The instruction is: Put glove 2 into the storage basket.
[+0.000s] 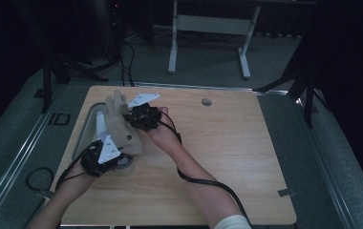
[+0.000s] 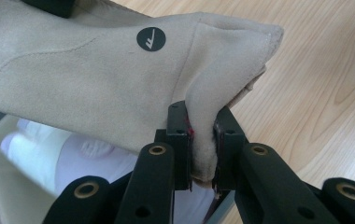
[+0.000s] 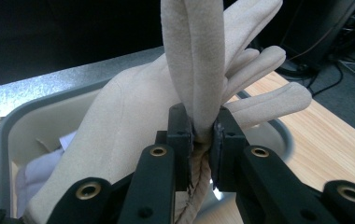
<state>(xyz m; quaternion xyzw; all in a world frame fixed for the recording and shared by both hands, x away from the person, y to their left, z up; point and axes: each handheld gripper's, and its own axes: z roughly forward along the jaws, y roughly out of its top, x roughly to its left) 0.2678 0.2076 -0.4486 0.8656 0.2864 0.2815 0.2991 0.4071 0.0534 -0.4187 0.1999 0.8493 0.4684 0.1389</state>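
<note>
Glove point(image 1: 120, 125): hanging in the air between both grippers, above the bin's near end, fingers pointing up and away.
Left gripper point(image 2: 202, 154): jaws pinching the glove's cuff edge point(image 2: 203, 140) tight.
Right gripper point(image 3: 202, 140): jaws clamping a fold of glove near the thumb side.
Axis: the glove's long axis is running from the left gripper up to the right one.
Bin point(image 3: 45, 116): grey, sitting at the table's point(image 1: 227, 143) left edge under the glove, holding pale white cloth point(image 2: 73, 154).
</note>
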